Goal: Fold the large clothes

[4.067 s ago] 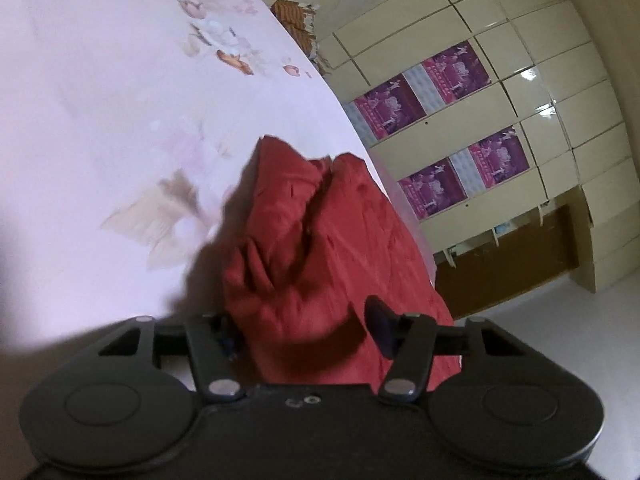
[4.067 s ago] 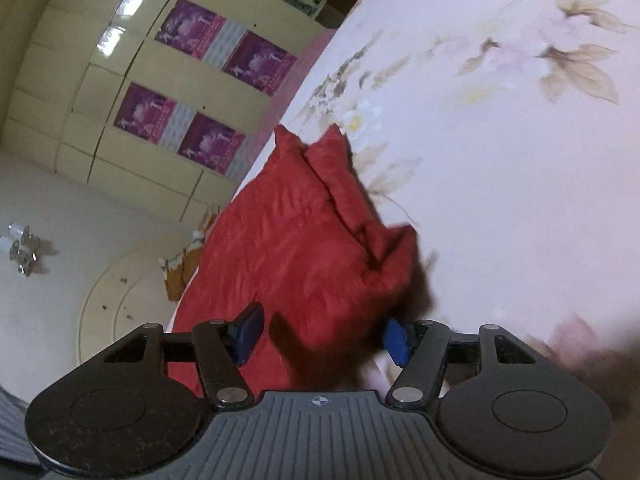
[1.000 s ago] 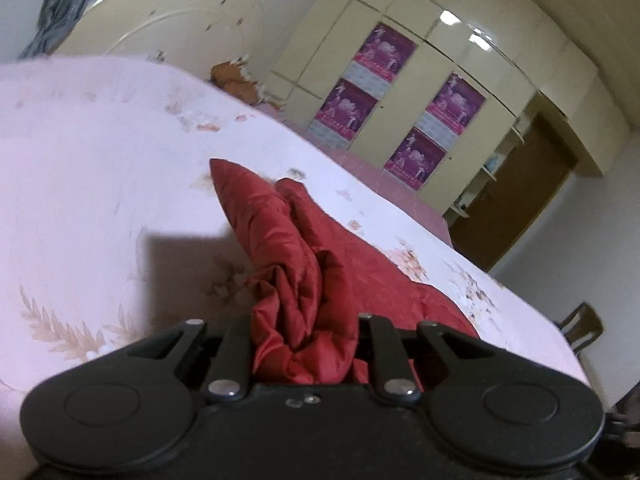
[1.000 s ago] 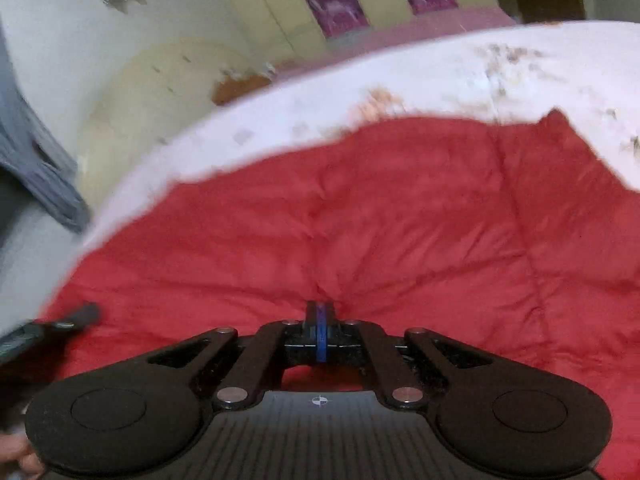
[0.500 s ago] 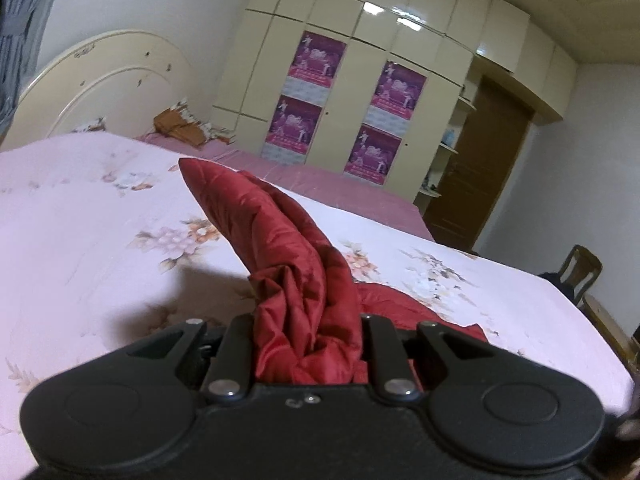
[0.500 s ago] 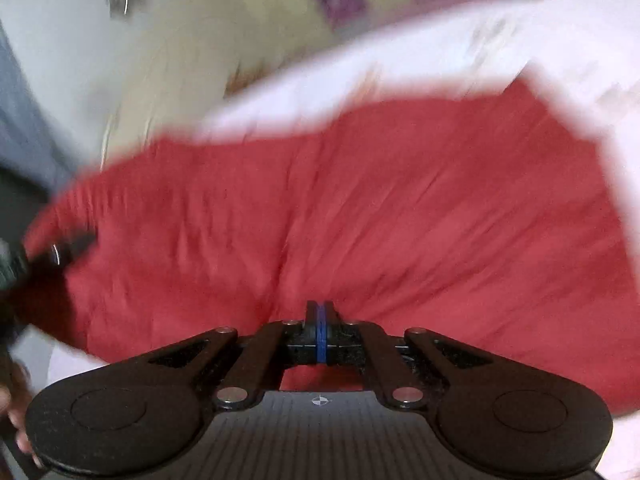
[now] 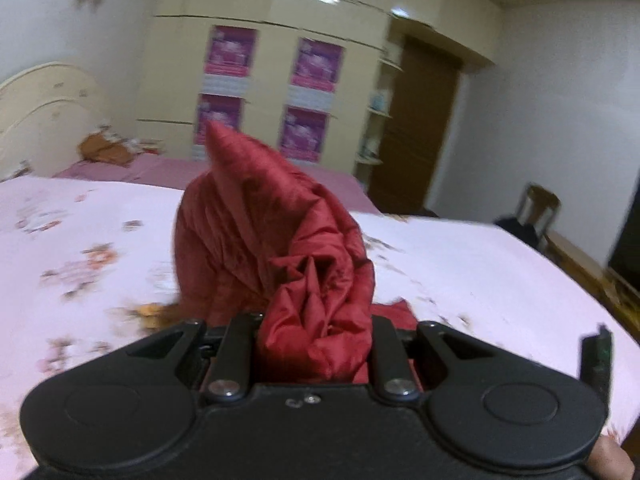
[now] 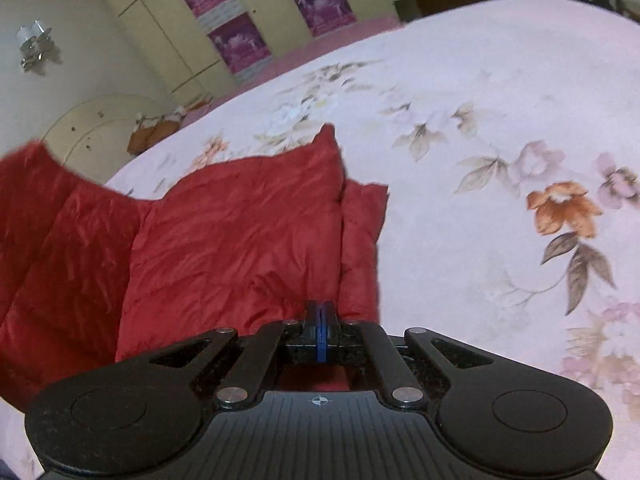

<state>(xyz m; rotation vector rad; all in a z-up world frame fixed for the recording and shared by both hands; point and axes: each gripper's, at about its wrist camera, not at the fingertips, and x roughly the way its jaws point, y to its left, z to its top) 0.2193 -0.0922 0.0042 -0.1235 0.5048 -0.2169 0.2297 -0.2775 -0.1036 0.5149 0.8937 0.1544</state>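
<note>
The large garment is a red quilted jacket [image 7: 276, 240]. In the left wrist view a thick bunch of it is clamped in my left gripper [image 7: 314, 344], and a pointed corner stands up above the bed. In the right wrist view the red jacket [image 8: 224, 240] hangs spread out over the floral bedsheet [image 8: 480, 200], with a narrow strip folded at its right edge. My right gripper [image 8: 320, 320] is shut with its blue pads pressed together on the jacket's near edge. Both grippers hold the jacket lifted above the bed.
The pink floral bed [image 7: 80, 248] fills the foreground. A cream headboard [image 7: 44, 120] and brown cloth [image 7: 104, 150] are at the far left. A wardrobe with purple posters [image 7: 272, 92], a brown door [image 7: 416, 128] and a wooden chair [image 7: 540, 208] stand behind.
Both grippers went from open beside the jacket to shut on it, and then lifted it. In the last second the left view has swung right and the jacket has spread out in the right view.
</note>
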